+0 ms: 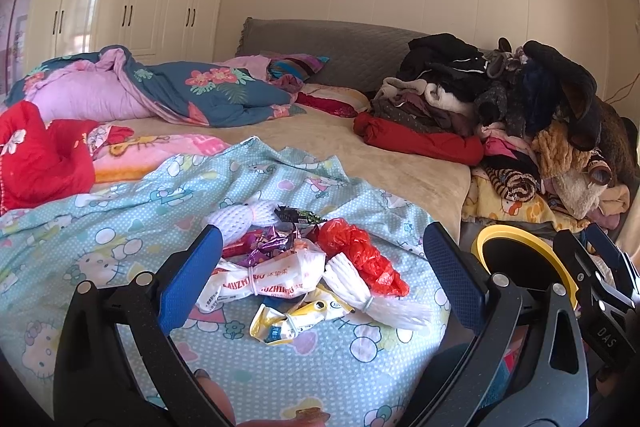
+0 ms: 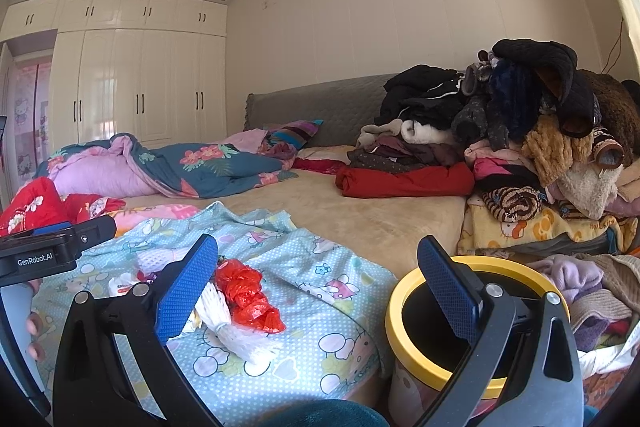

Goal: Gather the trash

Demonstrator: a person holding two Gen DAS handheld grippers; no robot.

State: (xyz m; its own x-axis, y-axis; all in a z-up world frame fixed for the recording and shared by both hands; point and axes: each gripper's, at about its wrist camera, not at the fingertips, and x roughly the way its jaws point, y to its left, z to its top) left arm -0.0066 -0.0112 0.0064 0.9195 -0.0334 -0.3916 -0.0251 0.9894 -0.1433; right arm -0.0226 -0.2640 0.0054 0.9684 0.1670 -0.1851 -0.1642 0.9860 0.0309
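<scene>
A heap of trash lies on the light-blue cartoon sheet [image 1: 120, 227]: a red plastic bag [image 1: 362, 255], a white tissue pack with red print [image 1: 272, 277], a white foam net [image 1: 380, 301], a yellow crumpled wrapper [image 1: 288, 319], a purple foil wrapper [image 1: 272, 245] and a second foam net [image 1: 246, 215]. My left gripper [image 1: 320, 275] is open and hovers just before the heap, empty. My right gripper [image 2: 316, 287] is open too, between the red bag [image 2: 248, 295] and the yellow-rimmed bin [image 2: 400, 311]. The bin's rim [image 1: 520, 239] also shows beside the bed in the left wrist view.
A beige bed [image 2: 352, 215] carries a floral quilt [image 2: 192, 163], a red garment [image 2: 36, 207] and a tall clothes pile [image 2: 520, 131] at the right. More clothes [image 2: 592, 287] lie behind the bin. White wardrobes [image 2: 140, 87] stand at the back. A hand [image 2: 34, 327] holds the left device.
</scene>
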